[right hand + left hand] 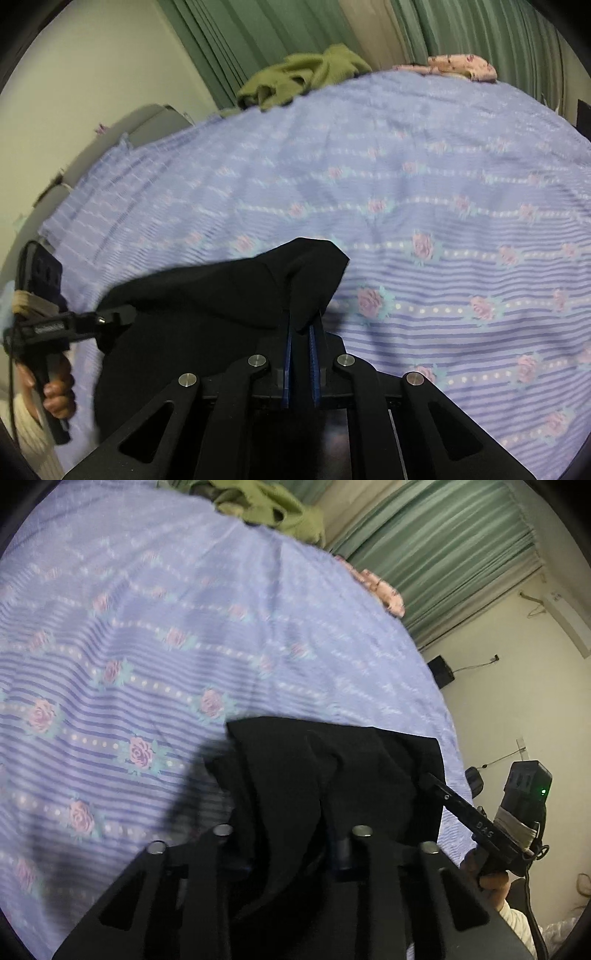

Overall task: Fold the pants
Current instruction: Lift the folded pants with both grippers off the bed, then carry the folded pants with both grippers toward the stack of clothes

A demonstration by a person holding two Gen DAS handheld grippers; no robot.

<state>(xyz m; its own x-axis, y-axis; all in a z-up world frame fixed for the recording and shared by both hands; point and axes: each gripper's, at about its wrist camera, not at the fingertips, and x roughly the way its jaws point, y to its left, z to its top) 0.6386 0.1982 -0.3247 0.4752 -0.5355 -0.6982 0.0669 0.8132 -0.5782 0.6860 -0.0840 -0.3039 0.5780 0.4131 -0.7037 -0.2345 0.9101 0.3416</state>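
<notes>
Black pants (207, 306) hang bunched between the two grippers at the near edge of a bed, lifted above its lilac bedspread (424, 192) printed with pink roses and dotted stripes. The right gripper (303, 332) is clamped on a fold of the pants; its blue pads (289, 354) press the cloth from both sides, and a peak of fabric stands up just beyond them. The left gripper (122, 319), seen from the right wrist camera, bites the other end of the garment, and the cloth stretches between the two. In the left wrist view the pants (325, 775) drape over the left gripper's fingers and hide the tips. A hand (55, 391) in a pale sleeve holds the left gripper's handle. At the far edge of the bed lie an olive-green garment (306, 74) and a pink floral cloth (465, 66), with green curtains (266, 37) behind.
</notes>
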